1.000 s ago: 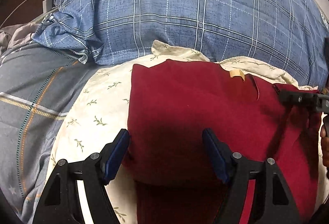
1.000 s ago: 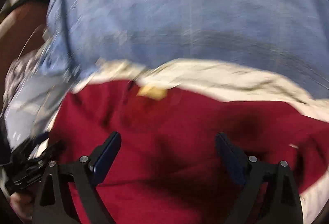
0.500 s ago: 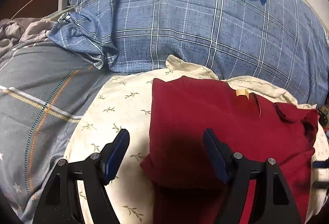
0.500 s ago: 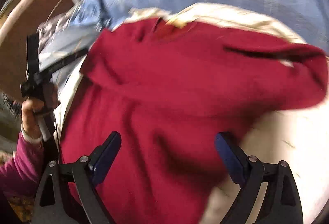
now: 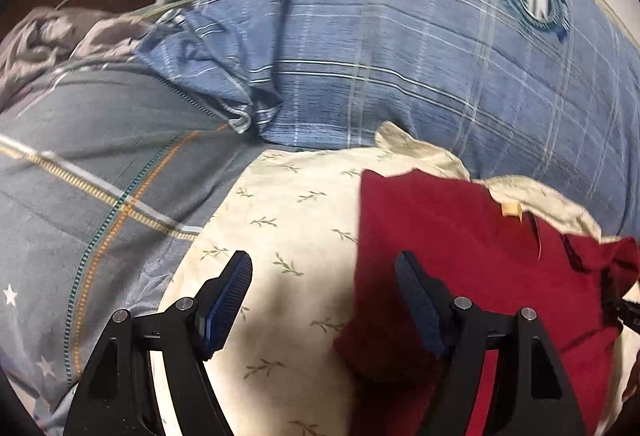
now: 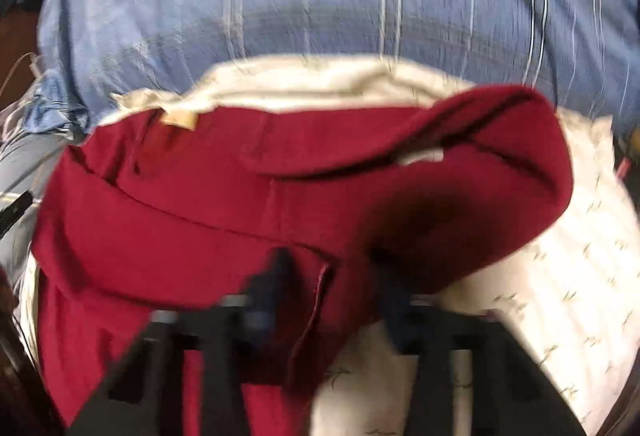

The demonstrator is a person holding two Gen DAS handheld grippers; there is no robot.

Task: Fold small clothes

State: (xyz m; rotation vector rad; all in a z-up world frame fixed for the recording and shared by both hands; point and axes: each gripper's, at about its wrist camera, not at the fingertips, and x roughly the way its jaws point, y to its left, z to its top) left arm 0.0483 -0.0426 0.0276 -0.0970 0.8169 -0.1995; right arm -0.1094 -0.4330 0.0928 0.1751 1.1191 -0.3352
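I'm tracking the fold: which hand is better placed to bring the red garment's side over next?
Right, probably. The right tongs have just been closing with an edge of the red garment between them. The left tongs stand open over the leaf-print cloth, beside the garment.

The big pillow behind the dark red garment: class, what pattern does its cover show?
Blue plaid pillow: white check lines, clearest in the left wrist view.
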